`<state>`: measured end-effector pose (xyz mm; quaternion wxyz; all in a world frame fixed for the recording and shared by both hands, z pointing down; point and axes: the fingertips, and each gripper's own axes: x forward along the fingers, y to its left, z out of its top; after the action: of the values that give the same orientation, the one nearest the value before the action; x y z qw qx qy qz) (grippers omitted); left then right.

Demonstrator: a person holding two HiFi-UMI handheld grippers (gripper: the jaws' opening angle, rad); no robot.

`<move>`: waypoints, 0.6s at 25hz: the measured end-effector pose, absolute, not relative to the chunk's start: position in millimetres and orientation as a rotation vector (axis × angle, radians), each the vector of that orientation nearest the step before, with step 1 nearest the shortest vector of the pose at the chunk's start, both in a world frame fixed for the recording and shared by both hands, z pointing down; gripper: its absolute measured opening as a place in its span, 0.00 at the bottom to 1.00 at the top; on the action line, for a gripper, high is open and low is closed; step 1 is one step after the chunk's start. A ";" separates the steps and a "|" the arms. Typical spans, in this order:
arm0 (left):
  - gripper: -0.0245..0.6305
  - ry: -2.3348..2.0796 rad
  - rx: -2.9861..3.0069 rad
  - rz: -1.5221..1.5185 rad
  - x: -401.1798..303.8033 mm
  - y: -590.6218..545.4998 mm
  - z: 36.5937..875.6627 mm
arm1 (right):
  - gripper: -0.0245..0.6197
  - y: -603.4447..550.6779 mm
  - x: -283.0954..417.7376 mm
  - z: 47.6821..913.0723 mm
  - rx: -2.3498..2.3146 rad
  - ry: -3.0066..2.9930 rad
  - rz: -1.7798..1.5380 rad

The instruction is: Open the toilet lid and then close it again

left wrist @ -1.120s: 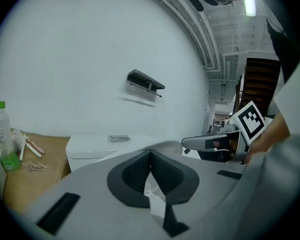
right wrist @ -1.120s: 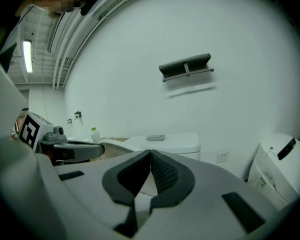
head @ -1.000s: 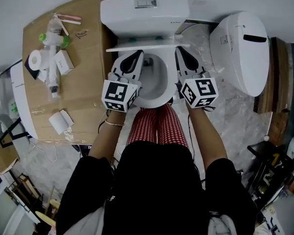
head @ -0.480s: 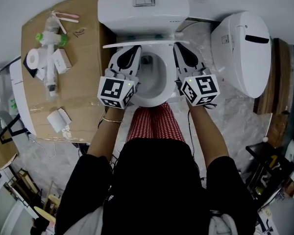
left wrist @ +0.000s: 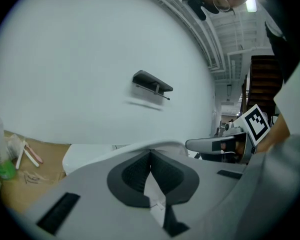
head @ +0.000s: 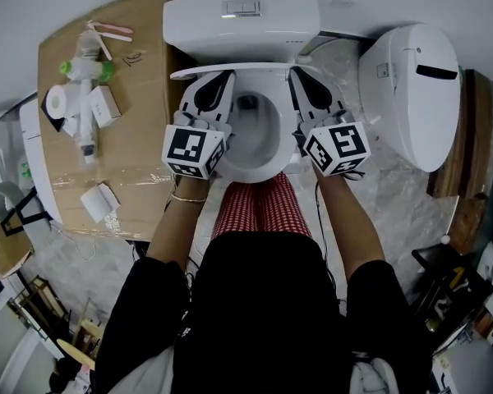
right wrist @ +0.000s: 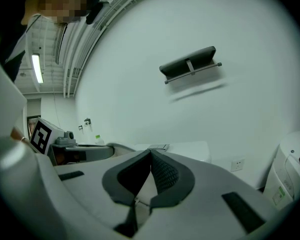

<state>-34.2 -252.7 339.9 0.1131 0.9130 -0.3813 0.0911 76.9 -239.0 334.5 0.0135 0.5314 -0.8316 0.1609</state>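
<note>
The white toilet's lid (head: pixel 246 69) stands nearly upright in the head view, seen edge-on just in front of the tank (head: pixel 242 23). The bowl (head: pixel 259 121) is open below it. My left gripper (head: pixel 223 77) is shut on the lid's left part and my right gripper (head: pixel 299 75) is shut on its right part. In the left gripper view the jaws of the left gripper (left wrist: pixel 150 153) meet at the lid's white rim (left wrist: pixel 165 144). In the right gripper view the right gripper (right wrist: pixel 151 153) does the same, with the tank top (right wrist: pixel 185 147) behind.
A cardboard-covered surface (head: pixel 140 121) at the left carries a paper roll (head: pixel 60 100), a green-capped bottle and small boxes. A white oval bin (head: pixel 411 80) stands at the right. The person's red checked legs (head: pixel 259 208) press against the bowl's front. A dark bracket (left wrist: pixel 152 84) hangs on the wall.
Both grippers have moved away from the person towards the tank, and the lid's edge has tipped further back with them.
</note>
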 end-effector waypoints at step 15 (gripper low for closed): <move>0.04 -1.145 2.664 0.254 -27.1 -286.9 339.5 | 0.07 -272.5 81.3 331.5 1.640 -2.612 0.500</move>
<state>-27.1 -286.9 339.5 0.1152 0.9092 -0.3906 0.0866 81.3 -272.5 331.5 0.0084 0.5248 -0.8360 0.1599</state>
